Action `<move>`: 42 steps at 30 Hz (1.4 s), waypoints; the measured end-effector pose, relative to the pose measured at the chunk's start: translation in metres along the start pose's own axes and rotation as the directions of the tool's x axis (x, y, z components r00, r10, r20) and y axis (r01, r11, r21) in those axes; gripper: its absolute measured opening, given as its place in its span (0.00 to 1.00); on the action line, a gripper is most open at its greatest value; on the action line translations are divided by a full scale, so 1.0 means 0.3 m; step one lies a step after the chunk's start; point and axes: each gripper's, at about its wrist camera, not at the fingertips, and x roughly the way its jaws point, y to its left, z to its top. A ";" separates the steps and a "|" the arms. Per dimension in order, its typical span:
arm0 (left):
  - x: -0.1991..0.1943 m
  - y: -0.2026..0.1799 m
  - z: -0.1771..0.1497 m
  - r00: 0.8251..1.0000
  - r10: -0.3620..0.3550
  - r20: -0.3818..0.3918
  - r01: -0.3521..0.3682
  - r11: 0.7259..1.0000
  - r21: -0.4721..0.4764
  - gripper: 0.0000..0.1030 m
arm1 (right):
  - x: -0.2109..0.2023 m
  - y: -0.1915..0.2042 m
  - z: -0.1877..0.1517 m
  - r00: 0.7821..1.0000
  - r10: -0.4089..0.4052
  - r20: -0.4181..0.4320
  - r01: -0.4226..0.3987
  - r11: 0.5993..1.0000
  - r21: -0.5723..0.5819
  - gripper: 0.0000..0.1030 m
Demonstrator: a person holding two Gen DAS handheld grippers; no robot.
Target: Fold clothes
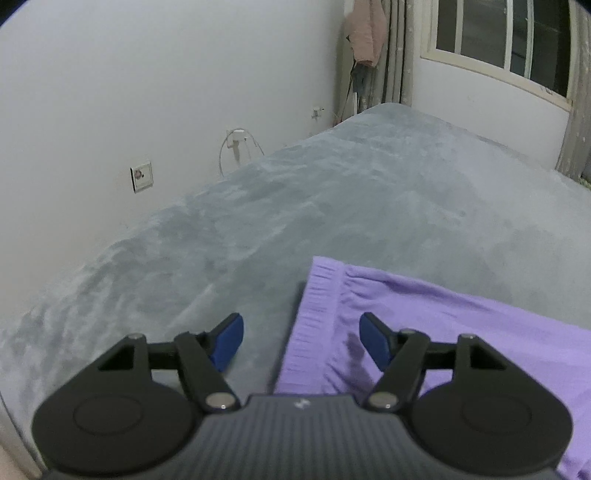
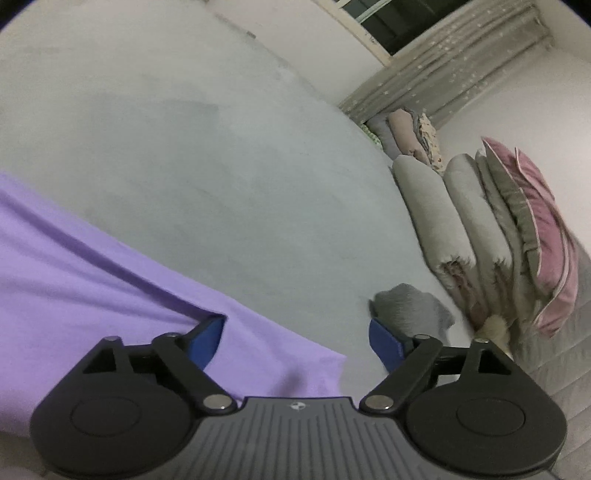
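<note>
In your left wrist view, the left gripper [image 1: 301, 341] stands with its jaws parted and nothing pinched between the blue pads [image 1: 231, 341]. The purple garment [image 1: 424, 332] lies flat on the grey bed cover [image 1: 295, 206], filling the lower right of the view. Its ribbed hem [image 1: 314, 325] runs straight up between your two fingers: the left pad hangs over bare cover, the right pad over purple cloth. Whether either pad touches anything cannot be told. The bed's far left edge meets a white wall [image 1: 147, 92] with a socket plate [image 1: 141, 178] and a plugged-in charger [image 1: 236, 142]. A window [image 1: 509, 33] and curtain [image 1: 397, 51] stand past the far corner of the bed.

In your right wrist view, the right gripper [image 2: 297, 343] has its jaws spread wide and empty. The garment [image 2: 92, 288] covers the lower left of the bed cover [image 2: 221, 155], and one corner of it ends below the gap between your fingers. The left pad sits over the cloth, the right pad beside a small grey piece of fabric [image 2: 410, 304]. Folded quilts [image 2: 443, 221] and a pink pillow [image 2: 543, 229] are stacked along the bed's right edge.
</note>
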 end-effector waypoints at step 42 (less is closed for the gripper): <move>-0.152 -0.002 -0.172 0.991 -0.134 -0.018 0.135 0.978 0.160 0.80 | 0.073 -0.438 -0.218 0.919 0.391 0.057 -0.342 0.714 0.611 0.03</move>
